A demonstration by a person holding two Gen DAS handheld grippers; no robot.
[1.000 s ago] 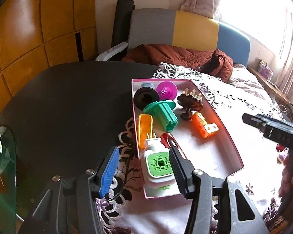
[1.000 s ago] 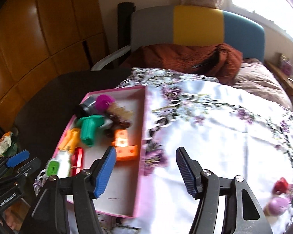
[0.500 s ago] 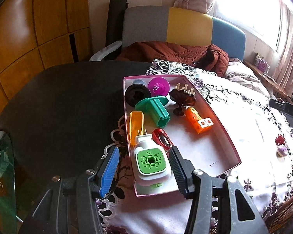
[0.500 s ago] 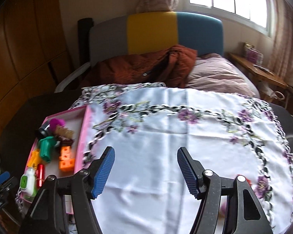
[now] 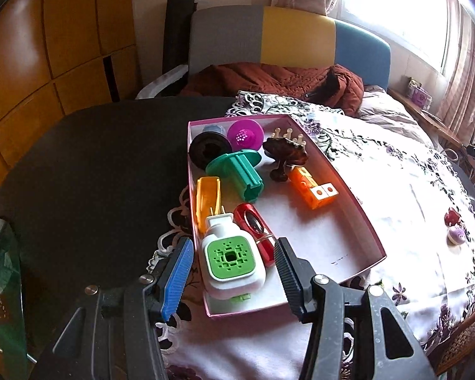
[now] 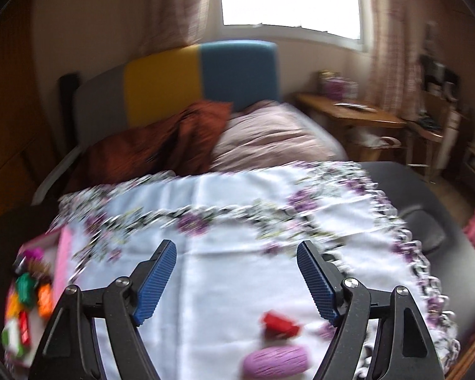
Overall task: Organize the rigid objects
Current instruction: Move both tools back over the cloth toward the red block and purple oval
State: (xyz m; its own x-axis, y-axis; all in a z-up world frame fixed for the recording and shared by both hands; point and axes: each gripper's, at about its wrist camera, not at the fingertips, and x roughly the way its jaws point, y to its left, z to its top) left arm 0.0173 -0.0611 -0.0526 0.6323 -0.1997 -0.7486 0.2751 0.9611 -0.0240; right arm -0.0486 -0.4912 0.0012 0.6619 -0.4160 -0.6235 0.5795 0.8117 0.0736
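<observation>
Below the spread right tongs [image 6: 236, 280] lie a red piece [image 6: 280, 325] and a ribbed lilac egg [image 6: 275, 360].

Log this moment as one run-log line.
left gripper: open over white-green plug in pink tray | right gripper: open, jaws just widening, empty, above red piece

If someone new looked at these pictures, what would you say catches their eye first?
Probably the pink-walled tray packed with bright plastic pieces, sitting where the flowered tablecloth meets the dark tabletop. A white plug-in with a green grille lies at its near end, just ahead of the open left gripper. Over on the cloth, a small red piece and a lilac one lie loose below the open right gripper.
</observation>
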